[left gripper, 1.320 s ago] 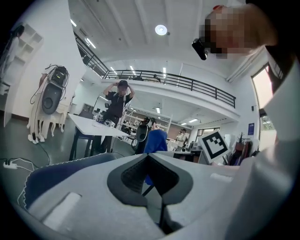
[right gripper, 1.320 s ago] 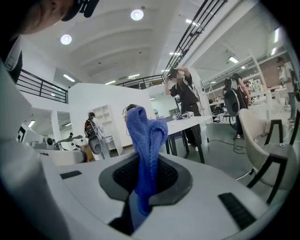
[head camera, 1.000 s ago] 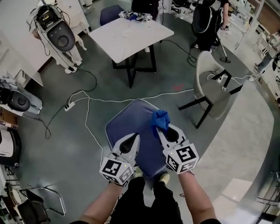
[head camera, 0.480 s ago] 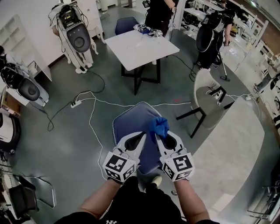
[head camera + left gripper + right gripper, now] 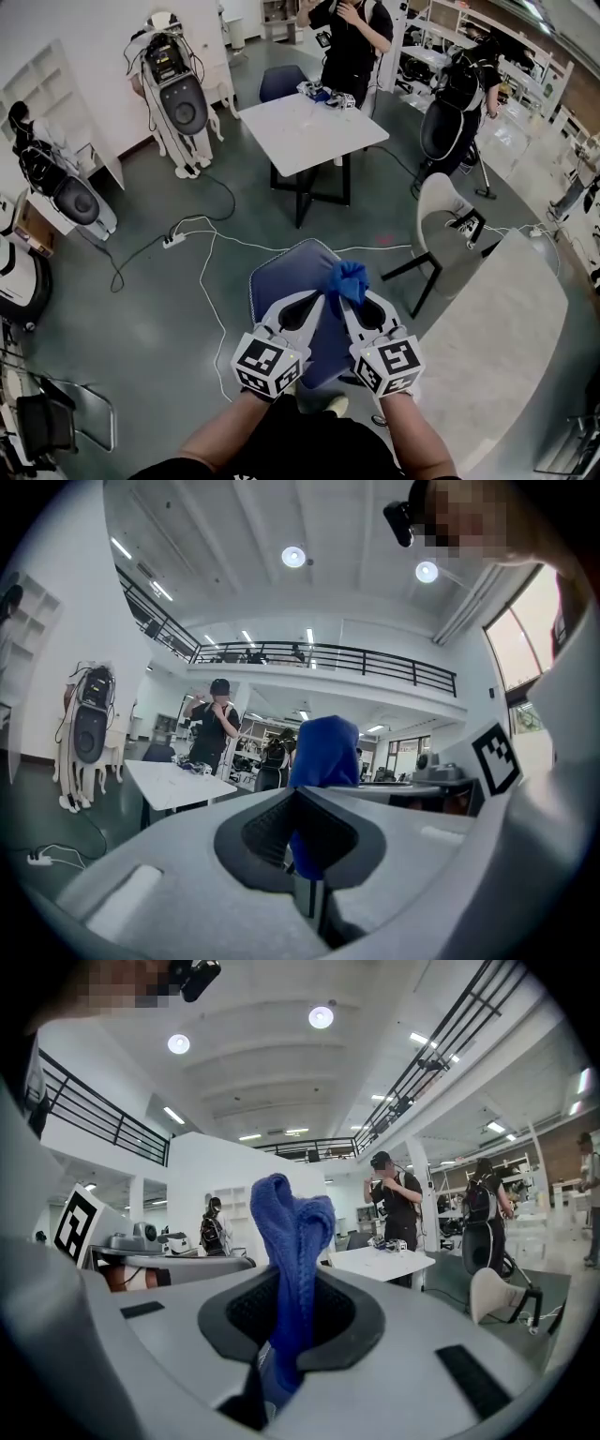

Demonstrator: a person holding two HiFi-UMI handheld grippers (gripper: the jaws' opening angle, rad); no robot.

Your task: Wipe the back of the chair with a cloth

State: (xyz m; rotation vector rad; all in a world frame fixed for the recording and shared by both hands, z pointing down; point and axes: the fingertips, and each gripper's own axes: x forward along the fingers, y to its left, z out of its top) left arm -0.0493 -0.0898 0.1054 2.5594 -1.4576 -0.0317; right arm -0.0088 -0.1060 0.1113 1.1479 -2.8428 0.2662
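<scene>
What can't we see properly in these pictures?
- Blue chair: in the head view its near part is covered by the left gripper and right gripper, and its legs are hidden beneath it.
- Blue cloth: in the right gripper view its lower end disappears between the jaws.
- Small things on the white table: in the head view they are too small to name.

The left gripper (image 5: 316, 301) has closed in beside the cloth (image 5: 346, 279).

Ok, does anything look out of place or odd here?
White cables trail loose across the floor by a power strip, and one seems to lie on the white chair. The blue cloth is bunched in the right gripper, not spread flat.
</scene>
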